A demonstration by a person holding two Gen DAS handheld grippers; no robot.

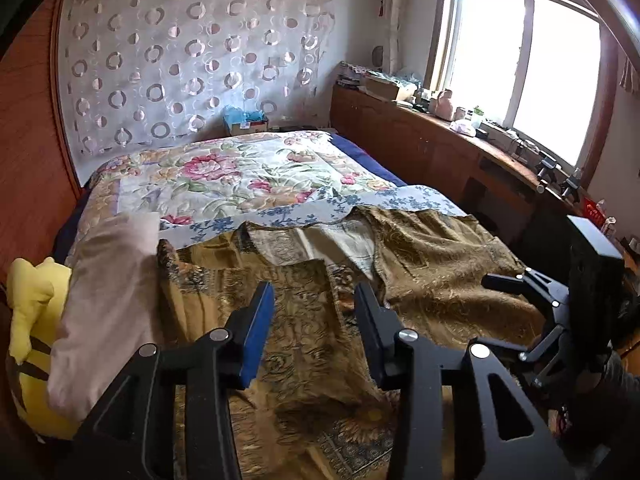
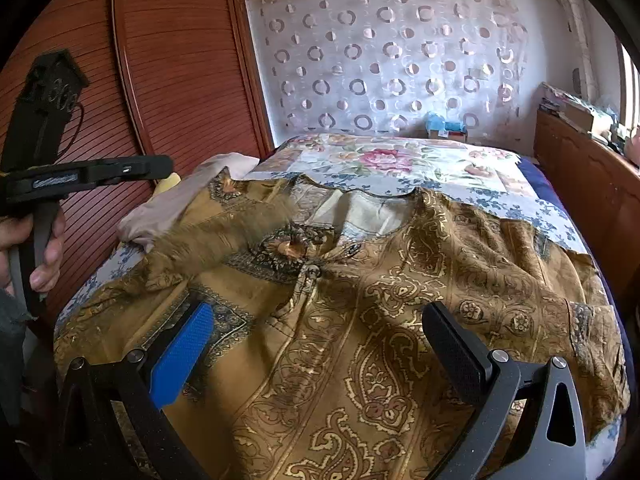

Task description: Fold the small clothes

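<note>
One golden-brown patterned garment lies spread on one bed. Under it are two printed covers: one floral quilt with pink blooms and one white sheet with blue flowers. One pale pink pillow and one yellow plush toy sit at the bed's edge. Two grippers are counted, the left gripper and the right gripper, each with two fingers, one faced in blue. One hand shows. One window, one ring-patterned curtain and one small box at the bed's far end complete the count.
</note>
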